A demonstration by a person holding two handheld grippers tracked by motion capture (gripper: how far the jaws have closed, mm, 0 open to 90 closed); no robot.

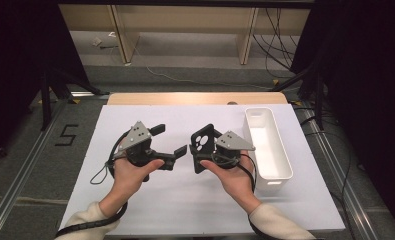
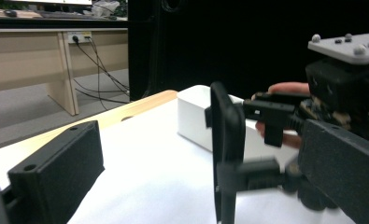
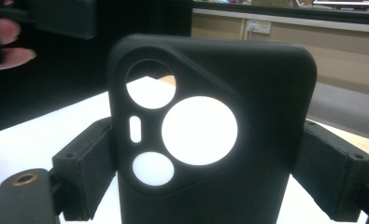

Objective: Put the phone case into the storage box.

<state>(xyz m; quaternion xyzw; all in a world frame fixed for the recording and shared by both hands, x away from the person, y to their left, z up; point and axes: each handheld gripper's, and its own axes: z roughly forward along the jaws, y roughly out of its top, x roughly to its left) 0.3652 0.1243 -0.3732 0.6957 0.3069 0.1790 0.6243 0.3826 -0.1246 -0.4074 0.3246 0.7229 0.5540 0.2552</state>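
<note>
A black phone case [image 1: 204, 138] with round camera cut-outs stands upright above the white sheet, and my right gripper [image 1: 203, 151] is shut on its two long edges. In the right gripper view the case [image 3: 247, 93] sits close up, with a jaw pressing on each side of it. My left gripper [image 1: 169, 140] is open just left of the case, and nothing is between its jaws. The left gripper view shows the case [image 2: 227, 140] edge-on, held by the other gripper, between my own spread jaws.
A long, empty white bin [image 1: 284, 152] stands at the right of the white sheet [image 1: 185, 205]; it appears behind the case as a white bin [image 2: 191, 114]. The wooden table edge [image 1: 195, 98] lies at the far side. Cables trail from both grippers.
</note>
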